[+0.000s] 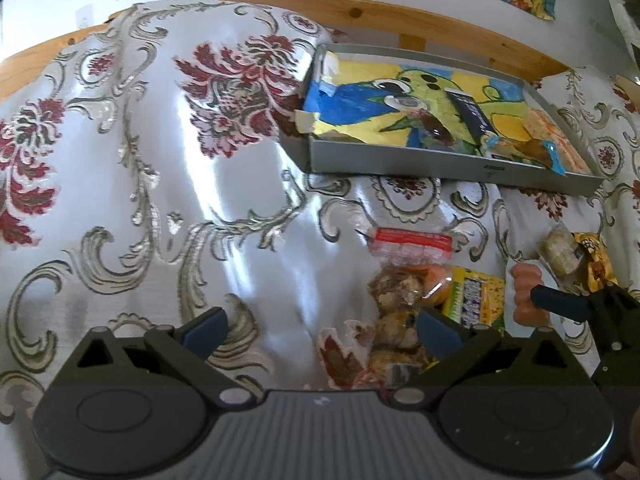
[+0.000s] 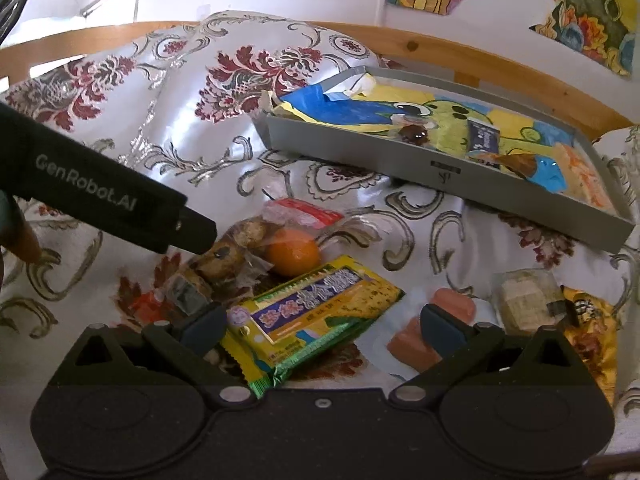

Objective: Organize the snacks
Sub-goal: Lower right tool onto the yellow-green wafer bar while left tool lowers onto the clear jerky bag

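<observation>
Both hand-held grippers, left [image 1: 320, 326] and right [image 2: 320, 326], stand apart, empty; between the right one's fingers lies a yellow-green rectangular foil snack packet [image 2: 310, 318], long axis running up-right.

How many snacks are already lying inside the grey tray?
3, maybe more hidden. Inside the grey tray: a dark shiny candy near the middle, a dark blue packet to its right, and a brown-and-blue wrapped snack toward the right end.

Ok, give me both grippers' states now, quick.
Left gripper: open, holding nothing, above the cloth.
Right gripper: open, holding nothing, its fingers either side of the yellow packet.
</observation>
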`<state>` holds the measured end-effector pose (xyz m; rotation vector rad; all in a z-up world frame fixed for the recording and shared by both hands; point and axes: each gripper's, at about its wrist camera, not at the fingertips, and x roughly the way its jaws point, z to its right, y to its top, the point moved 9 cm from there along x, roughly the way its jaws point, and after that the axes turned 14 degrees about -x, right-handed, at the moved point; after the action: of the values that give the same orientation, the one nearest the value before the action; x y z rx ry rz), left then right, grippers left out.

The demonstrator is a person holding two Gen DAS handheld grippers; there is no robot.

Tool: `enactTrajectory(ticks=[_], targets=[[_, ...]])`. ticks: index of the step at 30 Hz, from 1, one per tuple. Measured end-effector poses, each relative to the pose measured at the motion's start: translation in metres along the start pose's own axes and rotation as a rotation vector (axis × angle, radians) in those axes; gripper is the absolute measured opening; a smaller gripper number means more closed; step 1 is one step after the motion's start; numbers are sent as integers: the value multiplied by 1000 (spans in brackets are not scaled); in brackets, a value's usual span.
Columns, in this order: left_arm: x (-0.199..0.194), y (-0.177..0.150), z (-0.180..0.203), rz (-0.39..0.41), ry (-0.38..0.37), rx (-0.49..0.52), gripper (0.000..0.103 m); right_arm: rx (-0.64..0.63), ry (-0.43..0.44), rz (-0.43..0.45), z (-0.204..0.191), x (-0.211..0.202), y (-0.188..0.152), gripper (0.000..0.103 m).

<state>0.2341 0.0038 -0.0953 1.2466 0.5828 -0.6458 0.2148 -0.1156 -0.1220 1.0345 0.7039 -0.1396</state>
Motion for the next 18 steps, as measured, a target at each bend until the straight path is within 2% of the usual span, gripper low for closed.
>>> enactTrajectory(ticks=[4,8,12,18], targets=[[5,-1,7,-10,-19,11,102,-21,-63,-26,5,-4,-5,102],[9,-2,17,-30,-66,31,102,-54,-168,-29,13,-12,-7,102],[15,-4,29,-39,-97,95,99,-74,-173,-9,13,-11,-7,102],[25,-3,35,-73,-120,134,81,-75,-142,2,9,-8,-6,102]])
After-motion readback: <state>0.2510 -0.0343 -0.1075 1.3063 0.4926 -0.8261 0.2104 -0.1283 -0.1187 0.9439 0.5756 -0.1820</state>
